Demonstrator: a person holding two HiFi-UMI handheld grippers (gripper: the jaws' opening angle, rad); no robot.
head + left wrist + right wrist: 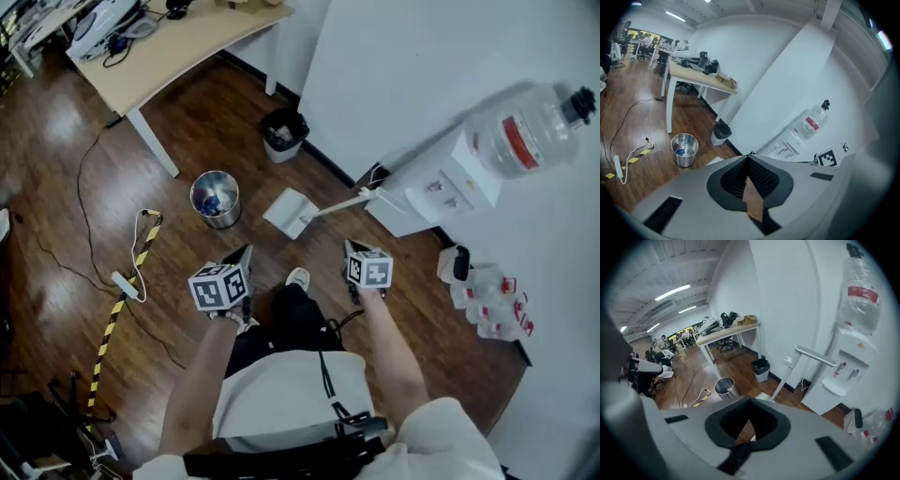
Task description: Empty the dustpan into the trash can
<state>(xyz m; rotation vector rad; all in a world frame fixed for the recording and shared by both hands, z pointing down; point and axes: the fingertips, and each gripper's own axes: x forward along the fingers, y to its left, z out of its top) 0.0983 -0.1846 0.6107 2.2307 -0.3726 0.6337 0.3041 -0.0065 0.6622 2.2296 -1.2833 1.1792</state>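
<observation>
The white dustpan (289, 212) rests on the wood floor, and its long handle (342, 202) leans back toward the water dispenser. In the right gripper view the dustpan handle (787, 371) rises just beyond the jaws. A silver trash can (216, 198) with some litter inside stands just left of the pan; the trash can (684, 149) also shows in the left gripper view. My left gripper (244, 257) and right gripper (349, 249) hang in front of the person's body, apart from the dustpan. Both are shut with nothing held.
A small black-lined bin (284, 133) stands by the white wall. A water dispenser (441, 183) with a bottle is at the right, with several packages (492, 300) on the floor beside it. A desk (178, 47) is at the upper left. A cable and power strip (125, 284) lie at the left.
</observation>
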